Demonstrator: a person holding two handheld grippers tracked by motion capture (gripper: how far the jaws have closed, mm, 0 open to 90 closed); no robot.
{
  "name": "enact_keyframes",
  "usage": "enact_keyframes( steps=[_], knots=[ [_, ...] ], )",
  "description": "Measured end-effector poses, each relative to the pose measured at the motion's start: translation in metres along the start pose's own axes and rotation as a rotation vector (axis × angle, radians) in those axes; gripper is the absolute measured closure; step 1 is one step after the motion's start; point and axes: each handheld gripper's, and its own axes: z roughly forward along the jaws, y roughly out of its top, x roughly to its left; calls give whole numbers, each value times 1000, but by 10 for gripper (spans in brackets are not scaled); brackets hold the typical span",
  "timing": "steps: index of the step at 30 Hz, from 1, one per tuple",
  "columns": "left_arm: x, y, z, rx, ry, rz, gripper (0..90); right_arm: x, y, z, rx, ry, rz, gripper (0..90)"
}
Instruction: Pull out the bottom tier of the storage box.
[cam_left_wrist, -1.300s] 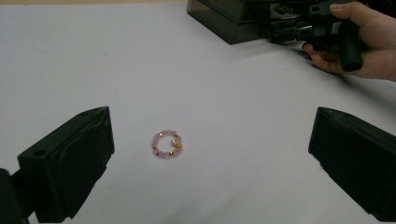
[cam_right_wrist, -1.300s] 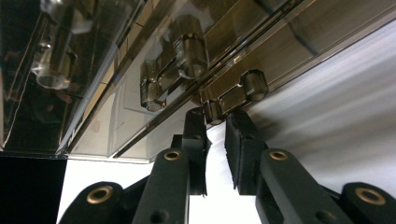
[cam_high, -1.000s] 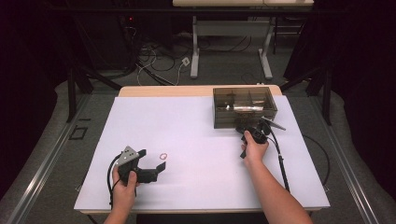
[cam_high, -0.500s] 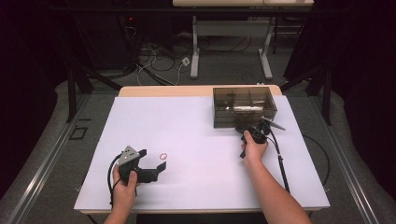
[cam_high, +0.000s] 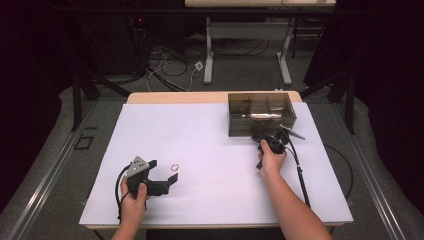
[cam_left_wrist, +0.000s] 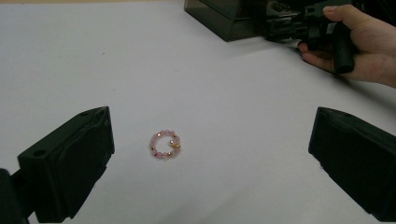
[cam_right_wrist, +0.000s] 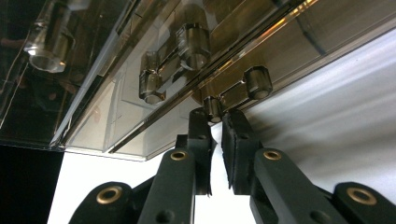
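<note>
A small ring of pink and gold beads (cam_left_wrist: 165, 144) lies flat on the white table cover, also seen from above as the bead ring (cam_high: 174, 167). My left gripper (cam_high: 164, 171) rests on the table at the near left, open; in its own view the left gripper (cam_left_wrist: 210, 126) has the ring lying between and just ahead of its wide-apart jaws, untouched. A smoky transparent box (cam_high: 261, 114) with drawers stands at the far right. My right gripper (cam_right_wrist: 217, 119) is at its front, shut on a small drawer knob (cam_right_wrist: 213, 108).
White sheet (cam_high: 200, 140) covers the table from the ring across to the box. The right hand and its gripper (cam_left_wrist: 299, 28) press against the box (cam_left_wrist: 219, 14). A cable (cam_high: 300, 175) trails back along the right forearm. Table legs and cords lie on the floor beyond.
</note>
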Motion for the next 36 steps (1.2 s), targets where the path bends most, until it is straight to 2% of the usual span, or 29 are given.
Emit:
enact_keyframes(
  steps=[16, 19, 20, 27, 33, 34, 36],
  knots=[
    [0, -1, 0, 1, 4, -4, 1, 0, -3, -1, -13, -7, -29, 827],
    [0, -1, 0, 4, 3, -4, 1, 0, -3, -3, 10, -17, -31, 827],
    [0, -1, 0, 4, 3, -3, 1, 0, -3, -3, -3, -3, -23, 827],
    [0, -1, 1, 4, 4, 0, 1, -2, -5, -5, -4, 2, -25, 827],
    [1, -1, 1, 8, 6, 4, 1, -2, -7, -9, 21, -2, -17, 827],
    [0, -1, 2, 6, 6, -2, 1, -2, -8, -8, -1, 4, -14, 827],
    [-1, -1, 2, 9, 5, -3, 1, -3, -8, -9, 5, 7, -28, 827]
  ],
)
